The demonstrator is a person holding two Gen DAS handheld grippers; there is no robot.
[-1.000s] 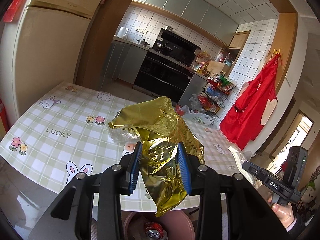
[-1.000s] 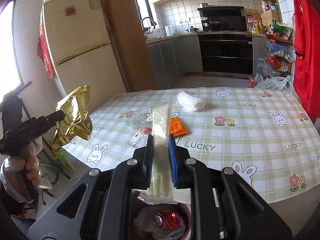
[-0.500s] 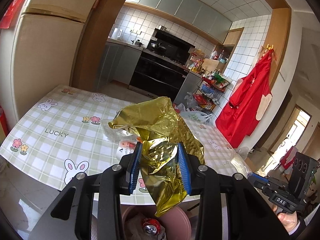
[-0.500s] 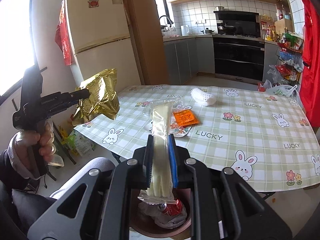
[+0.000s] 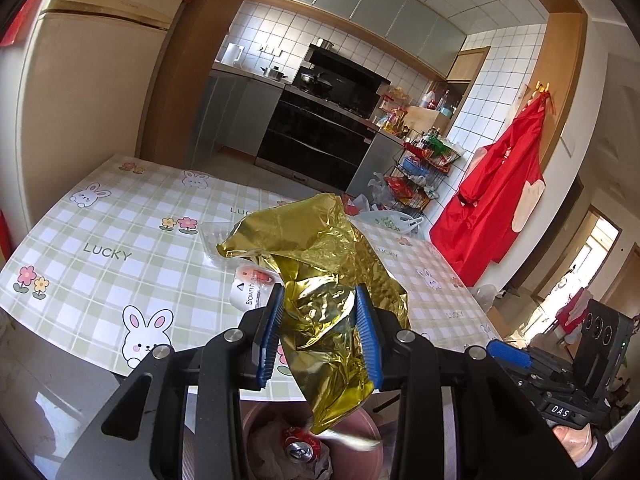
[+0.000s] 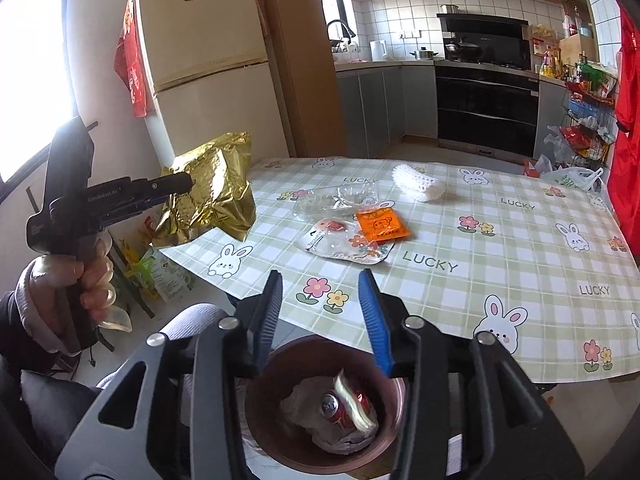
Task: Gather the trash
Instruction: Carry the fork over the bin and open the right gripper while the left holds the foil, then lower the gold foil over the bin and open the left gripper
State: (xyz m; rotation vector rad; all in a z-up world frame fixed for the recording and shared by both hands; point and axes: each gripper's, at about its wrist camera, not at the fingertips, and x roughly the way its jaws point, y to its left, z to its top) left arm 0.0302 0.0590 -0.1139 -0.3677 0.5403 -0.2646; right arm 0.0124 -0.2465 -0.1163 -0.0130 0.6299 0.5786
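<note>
— Why was my right claw (image 6: pixel 320 312) over the bin (image 6: pixel 320 456)?
— Its jaws were opening, empty, dropping a wrapper (image 6: pixel 354 404) inside.
— And my left claw (image 5: pixel 320 336)?
— It gripped the gold bag (image 5: pixel 320 280) above the bin, next to drop; more trash lay on the desk (image 6: pixel 500 248).

Each camera looks forward and down along its own fingers from just behind them; both views share the table (image 5: pixel 100 240) and bin (image 6: pixel 280 432).
</note>
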